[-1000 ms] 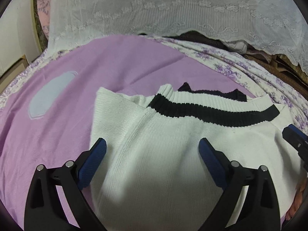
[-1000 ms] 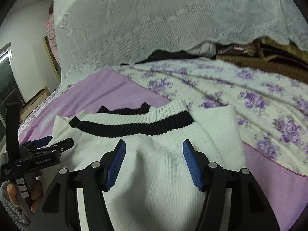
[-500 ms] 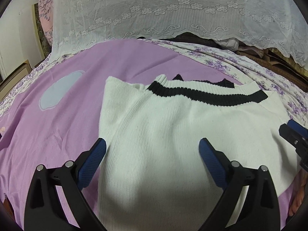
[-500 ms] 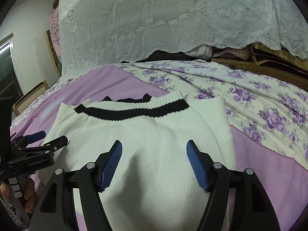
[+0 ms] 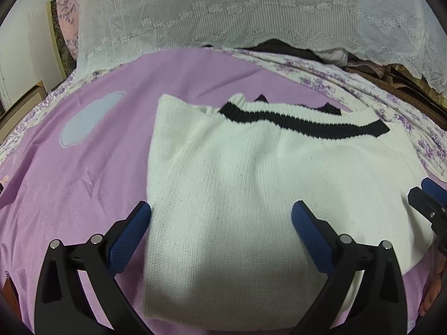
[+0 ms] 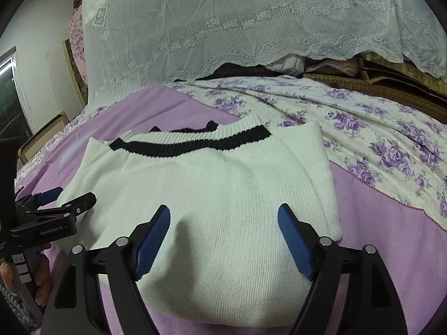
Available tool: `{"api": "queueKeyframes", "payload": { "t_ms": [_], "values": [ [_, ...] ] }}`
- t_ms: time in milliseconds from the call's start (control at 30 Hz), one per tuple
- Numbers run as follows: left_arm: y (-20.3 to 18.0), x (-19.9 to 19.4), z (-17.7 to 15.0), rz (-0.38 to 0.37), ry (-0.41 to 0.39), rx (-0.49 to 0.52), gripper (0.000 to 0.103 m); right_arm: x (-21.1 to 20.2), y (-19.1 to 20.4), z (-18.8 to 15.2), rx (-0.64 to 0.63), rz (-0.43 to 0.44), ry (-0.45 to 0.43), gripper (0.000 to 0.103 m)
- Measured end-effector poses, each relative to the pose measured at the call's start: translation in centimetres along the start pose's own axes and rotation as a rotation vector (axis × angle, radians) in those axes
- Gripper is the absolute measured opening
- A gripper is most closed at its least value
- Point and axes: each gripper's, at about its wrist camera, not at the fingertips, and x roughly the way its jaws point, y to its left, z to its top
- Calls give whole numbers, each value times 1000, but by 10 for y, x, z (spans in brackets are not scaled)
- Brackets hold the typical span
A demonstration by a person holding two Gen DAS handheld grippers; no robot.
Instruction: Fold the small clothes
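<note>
A white knit sweater (image 5: 251, 184) with a black stripe (image 5: 304, 124) near its far edge lies folded flat on a purple blanket (image 5: 69, 184). It also shows in the right wrist view (image 6: 212, 195). My left gripper (image 5: 220, 217) is open and empty, hovering over the sweater's near left part. My right gripper (image 6: 223, 220) is open and empty over the near right part. The left gripper also shows at the left edge of the right wrist view (image 6: 53, 209), beside the sweater's left side.
A floral sheet (image 6: 377, 128) covers the bed to the right. A white lace cover (image 5: 251, 14) hangs over stacked bedding at the back. A pale blue oval patch (image 5: 89, 120) sits on the blanket left of the sweater. A wall (image 6: 36, 55) stands at the far left.
Both grippers have pulled back and risen from the sweater, which now lies flatter and shows more fully. The right gripper's fingers have spread wider.
</note>
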Motion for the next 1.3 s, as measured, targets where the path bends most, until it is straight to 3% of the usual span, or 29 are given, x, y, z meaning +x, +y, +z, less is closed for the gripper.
{"api": "queueKeyframes", "payload": {
  "t_ms": [200,367,467,567,700,867,1033,1100,1167,1233,1300],
  "values": [
    [1,5,0,-15,22,-12,99,-2,3,-1,-15,4,-8,89],
    [-1,-9,0,-12,-41,-2,99,-16,5,0,-23,-39,-88,89],
    [-3,-15,1,-23,-71,11,99,-12,0,2,-3,-71,-65,89],
    [-9,-3,1,-15,-20,37,99,10,-14,2,60,-72,53,90],
    [-12,4,0,-4,4,54,99,7,-9,0,39,-89,43,92],
    [-10,-8,4,-15,-60,31,99,-11,-11,8,70,-90,-56,92],
    [-15,-8,32,-11,-114,11,99,4,-3,43,67,-85,-59,92],
    [-17,3,40,-7,-102,11,99,17,0,54,38,-105,-58,92],
    [-19,25,41,8,-43,13,99,32,1,54,17,-132,-36,92],
    [-20,46,40,16,44,21,99,62,-4,45,10,-154,78,93],
    [-20,44,40,18,31,15,99,58,-4,48,13,-134,61,97]
  ]
}}
